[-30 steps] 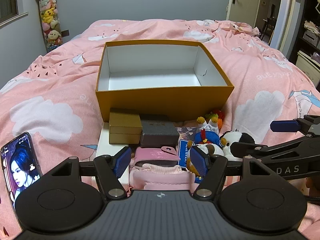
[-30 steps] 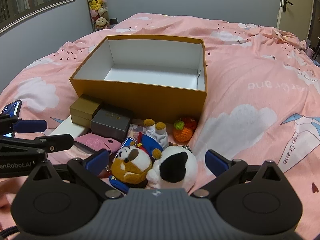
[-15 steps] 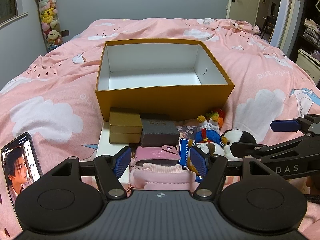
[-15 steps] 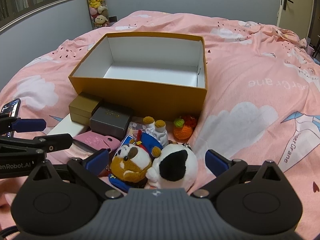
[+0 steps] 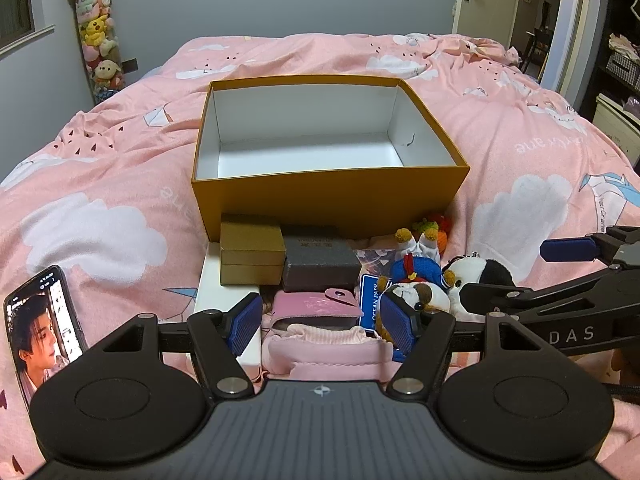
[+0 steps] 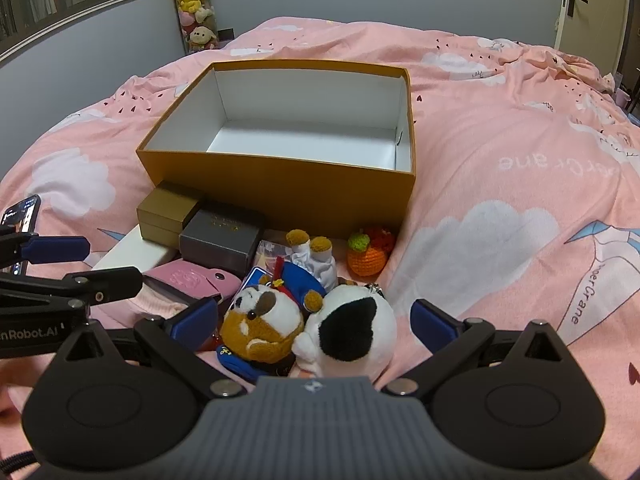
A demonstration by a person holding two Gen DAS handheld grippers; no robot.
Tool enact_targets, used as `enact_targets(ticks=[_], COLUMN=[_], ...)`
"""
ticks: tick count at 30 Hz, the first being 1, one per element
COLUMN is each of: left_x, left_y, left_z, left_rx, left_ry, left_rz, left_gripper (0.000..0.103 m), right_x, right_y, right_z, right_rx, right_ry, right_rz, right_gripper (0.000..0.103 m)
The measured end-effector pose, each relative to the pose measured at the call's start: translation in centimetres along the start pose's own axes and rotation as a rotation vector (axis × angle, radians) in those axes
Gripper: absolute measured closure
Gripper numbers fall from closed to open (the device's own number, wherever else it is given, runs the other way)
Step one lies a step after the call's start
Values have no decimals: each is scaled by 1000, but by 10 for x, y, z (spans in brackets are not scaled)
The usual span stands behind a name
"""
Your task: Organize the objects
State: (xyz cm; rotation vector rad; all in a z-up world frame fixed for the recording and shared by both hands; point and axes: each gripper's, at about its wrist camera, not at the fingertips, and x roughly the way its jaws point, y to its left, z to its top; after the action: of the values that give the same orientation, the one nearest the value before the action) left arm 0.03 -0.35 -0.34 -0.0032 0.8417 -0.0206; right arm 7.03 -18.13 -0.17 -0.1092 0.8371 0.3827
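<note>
An empty orange box (image 5: 328, 196) (image 6: 280, 184) with a white inside stands open on the bed. In front of it lie a gold box (image 5: 251, 254) (image 6: 166, 216), a dark grey box (image 5: 320, 264) (image 6: 222, 238), a white flat box (image 5: 218, 286), a pink pouch (image 5: 316, 306) (image 6: 188, 280), a pink cloth (image 5: 324, 350), a brown-white plush (image 6: 262, 324), a black-white plush (image 6: 350, 330) (image 5: 480, 276) and an orange crochet fruit (image 6: 368, 254). My left gripper (image 5: 322, 326) is open above the pink pouch and cloth. My right gripper (image 6: 316, 322) is open around the two plushes.
A lit phone (image 5: 42, 326) lies on the pink cloud-print duvet (image 5: 540, 152) at the left. A column of stuffed toys (image 5: 98, 52) stands against the far wall. A doorway (image 5: 536, 12) and shelves are at the right.
Both grippers have barely moved and stay open. The picture on the phone screen has changed.
</note>
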Motion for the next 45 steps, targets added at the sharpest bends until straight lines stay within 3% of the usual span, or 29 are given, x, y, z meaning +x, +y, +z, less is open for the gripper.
enact_targets(ticks=[14,20,22,26,31,38,42,45], left_x=[0,6,7,17,35,51,58,61], left_y=[-1,5,8,18,38,69,87,92], left_z=[1,8,11,19,28,35,39,38], left_rx=[13,7,15,23,-16,-56,-92,-78], left_ry=[5,1,-20,-29,18,59,84,98], left_rz=[-8,-8,17,60,126,160,163,146], left_gripper=[34,34,29,28,28,28,29,29], right_x=[4,7,9,24,54,78,96,111], right_y=[1,5,8,9,12,41,56,62], right_z=[2,13,20,38,63,86,96,104], right_rx=[-3,-40,-65,-67,23,44,49,75], right_ry=[21,18,15,43,136,130,159,187], right_rz=[26,67,75,116,219,264,297,320], right_gripper=[1,1,1,1,1,2,13,13])
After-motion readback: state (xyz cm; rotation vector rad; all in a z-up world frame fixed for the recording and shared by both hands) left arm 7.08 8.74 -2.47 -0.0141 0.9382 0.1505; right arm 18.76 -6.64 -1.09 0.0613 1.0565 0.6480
